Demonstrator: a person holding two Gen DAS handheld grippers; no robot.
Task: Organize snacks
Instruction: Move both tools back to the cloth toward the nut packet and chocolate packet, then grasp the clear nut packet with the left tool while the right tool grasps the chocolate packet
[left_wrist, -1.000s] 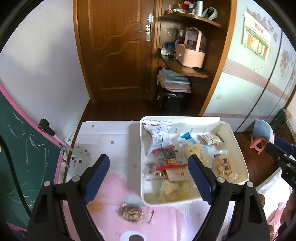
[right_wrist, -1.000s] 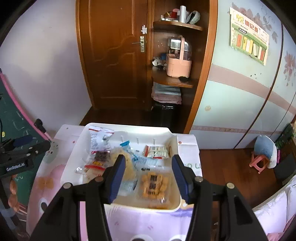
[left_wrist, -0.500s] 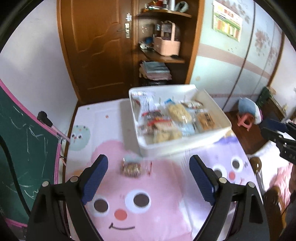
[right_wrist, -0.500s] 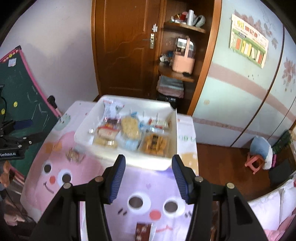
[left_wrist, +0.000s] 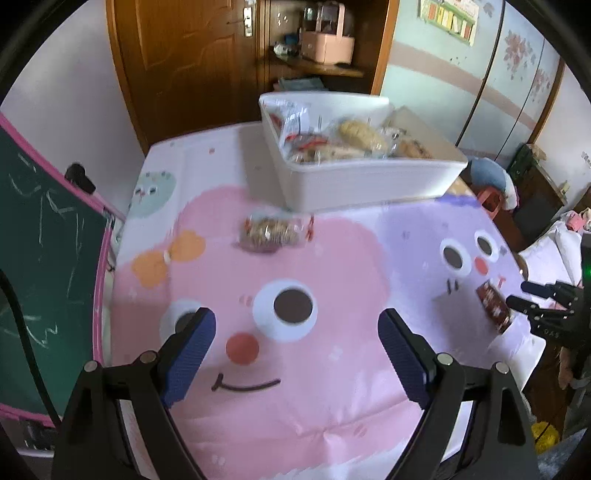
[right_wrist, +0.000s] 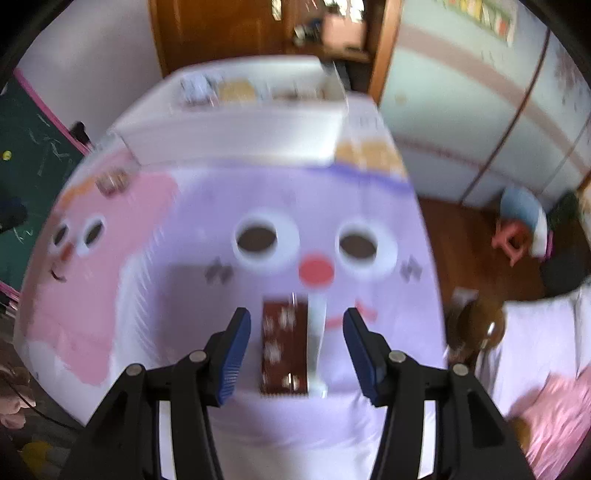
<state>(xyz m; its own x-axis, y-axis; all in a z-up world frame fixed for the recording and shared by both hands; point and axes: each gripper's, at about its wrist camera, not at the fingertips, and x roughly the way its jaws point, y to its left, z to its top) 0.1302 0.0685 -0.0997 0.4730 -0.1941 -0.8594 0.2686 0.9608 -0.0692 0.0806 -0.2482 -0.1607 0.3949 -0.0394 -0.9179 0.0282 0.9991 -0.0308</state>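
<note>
The left gripper (left_wrist: 293, 350) hangs wide open over the pink cartoon face on the tablecloth (left_wrist: 314, 406), nothing between its blue pads. A clear-wrapped snack (left_wrist: 271, 232) lies just short of the white bin (left_wrist: 369, 181), which is already packed with other packets. The right gripper (right_wrist: 297, 350) is about half open, and a brown snack packet (right_wrist: 284, 350) lies flat on the purple face between its fingers, pads not touching it.

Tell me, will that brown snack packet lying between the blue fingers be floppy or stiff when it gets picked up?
Probably fairly stiff: the brown snack packet lies flat with straight edges, like a wrapped bar. It looks thin, so likely light. Its wrapper seems glossy, so it may slip on the tablecloth; the blur leaves this uncertain.
</note>
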